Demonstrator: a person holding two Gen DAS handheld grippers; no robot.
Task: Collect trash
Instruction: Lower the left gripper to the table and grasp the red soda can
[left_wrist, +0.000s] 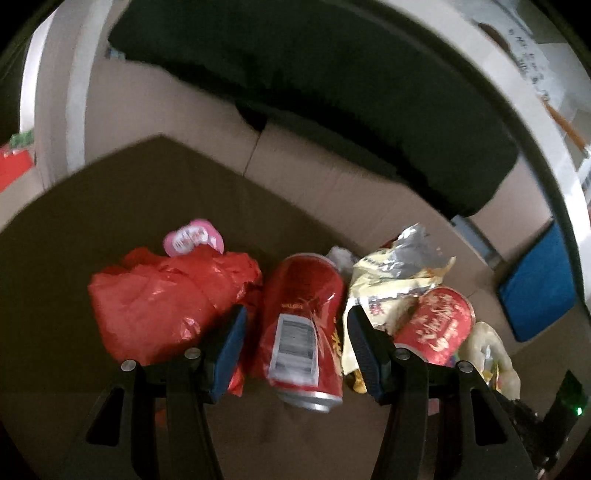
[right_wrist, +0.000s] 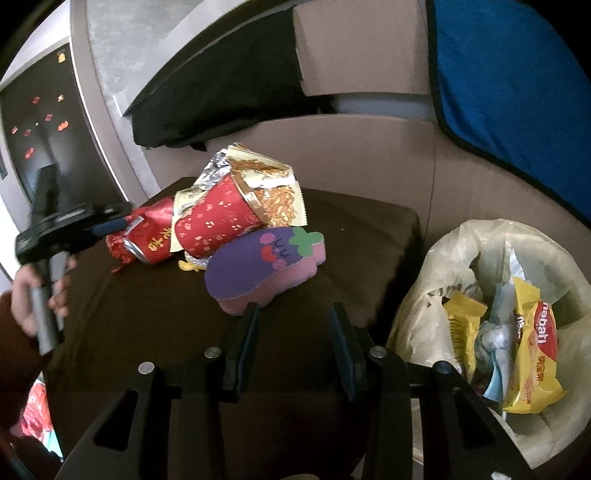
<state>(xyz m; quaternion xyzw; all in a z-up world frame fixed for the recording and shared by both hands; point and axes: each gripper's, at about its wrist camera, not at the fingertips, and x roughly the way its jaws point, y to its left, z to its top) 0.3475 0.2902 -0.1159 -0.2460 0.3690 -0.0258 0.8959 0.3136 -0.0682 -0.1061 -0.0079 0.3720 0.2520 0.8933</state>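
A dented red can (left_wrist: 303, 325) lies on the dark brown table (left_wrist: 110, 206), between the fingers of my open left gripper (left_wrist: 295, 332), which do not press it. A red plastic bag (left_wrist: 162, 299) lies to its left, a crumpled yellow-silver snack wrapper (left_wrist: 399, 273) and a red paper cup (left_wrist: 439, 325) to its right. In the right wrist view my right gripper (right_wrist: 293, 328) is open and empty, just in front of a purple-pink eggplant sponge (right_wrist: 258, 266). Behind it lie the red cup (right_wrist: 218, 225), the wrapper (right_wrist: 273, 192) and the can (right_wrist: 151, 236). The left gripper (right_wrist: 74, 229) shows at the left.
A bin lined with a pale plastic bag (right_wrist: 436, 288) stands right of the table and holds yellow wrappers (right_wrist: 535, 343). A beige sofa (left_wrist: 184, 110) with a black cushion (left_wrist: 332, 85) and a blue cushion (right_wrist: 517, 92) is behind. A pink item (left_wrist: 192, 236) lies behind the red bag.
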